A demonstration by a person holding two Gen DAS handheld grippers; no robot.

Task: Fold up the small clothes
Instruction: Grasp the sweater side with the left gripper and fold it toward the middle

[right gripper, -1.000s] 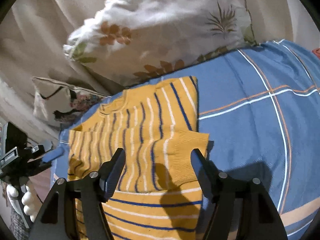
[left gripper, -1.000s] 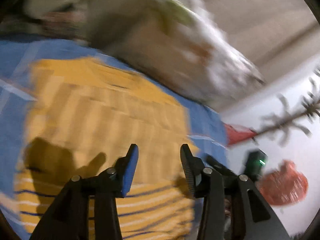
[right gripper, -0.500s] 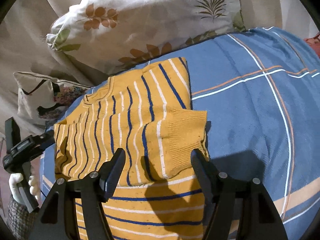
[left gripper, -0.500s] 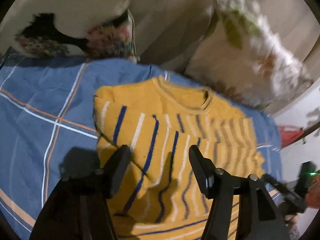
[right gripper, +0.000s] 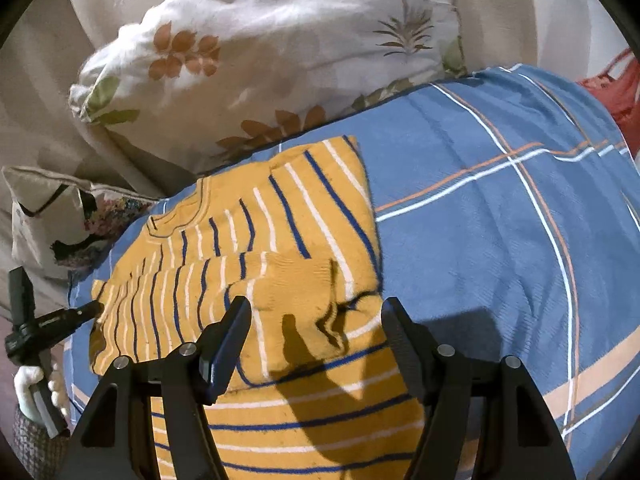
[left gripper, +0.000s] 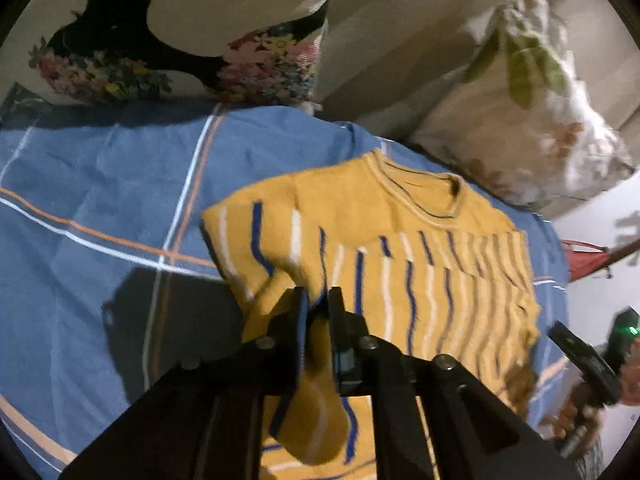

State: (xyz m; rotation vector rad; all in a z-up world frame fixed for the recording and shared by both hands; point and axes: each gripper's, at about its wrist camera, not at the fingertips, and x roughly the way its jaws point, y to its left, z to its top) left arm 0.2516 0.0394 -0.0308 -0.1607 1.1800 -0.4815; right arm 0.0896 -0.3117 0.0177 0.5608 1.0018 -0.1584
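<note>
A small yellow sweater (left gripper: 400,248) with blue and white stripes lies on a blue plaid bedsheet (left gripper: 100,200). My left gripper (left gripper: 318,300) is shut on the sweater's left sleeve, which bunches up between the fingers and hangs below them. In the right wrist view the sweater (right gripper: 280,240) has its other sleeve folded across the body. My right gripper (right gripper: 316,312) is open and empty just above the folded sleeve's cuff. The left gripper (right gripper: 86,312) shows at the sweater's far edge there.
A white leaf-print pillow (right gripper: 280,60) and a floral pillow (left gripper: 180,40) lean against the beige headboard behind the sweater. A red object (right gripper: 616,88) lies past the bed's right edge. The sheet (right gripper: 500,220) spreads to the right of the sweater.
My left gripper has closed on the sweater's left sleeve and lifted it off the sheet. My right gripper has stayed open and moved slightly closer over the folded sleeve.
</note>
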